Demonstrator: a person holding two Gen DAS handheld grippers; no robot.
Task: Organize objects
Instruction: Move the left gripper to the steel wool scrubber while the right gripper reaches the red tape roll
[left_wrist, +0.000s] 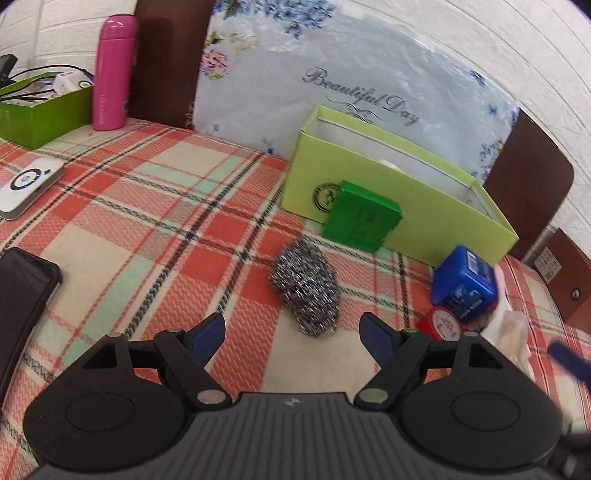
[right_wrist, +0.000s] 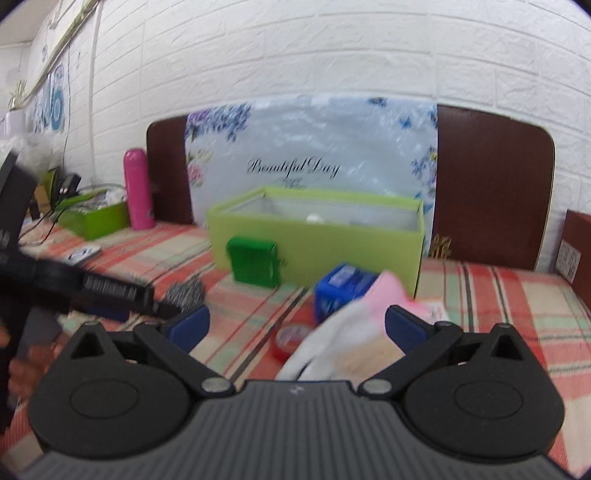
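A steel wool scourer (left_wrist: 306, 291) lies on the plaid cloth just ahead of my open, empty left gripper (left_wrist: 293, 332). Behind it a small green box (left_wrist: 360, 219) leans on a lime open box (left_wrist: 417, 218). A blue box (left_wrist: 463, 284) and a red round tin (left_wrist: 441, 323) sit to the right. In the right wrist view my right gripper (right_wrist: 297, 325) is open, with a white and pink cloth (right_wrist: 347, 332) lying between and below its fingers, not clamped. The lime box (right_wrist: 321, 240), green box (right_wrist: 255, 262), blue box (right_wrist: 341, 286) and tin (right_wrist: 291, 339) lie ahead.
A pink flask (left_wrist: 112, 72), a green tray of clutter (left_wrist: 40, 110), a white device (left_wrist: 29, 186) and a black phone (left_wrist: 18, 291) sit at the left. A floral bag (left_wrist: 332, 85) and brown chair backs (right_wrist: 491, 184) stand behind. The left gripper's body (right_wrist: 74, 284) crosses the right view.
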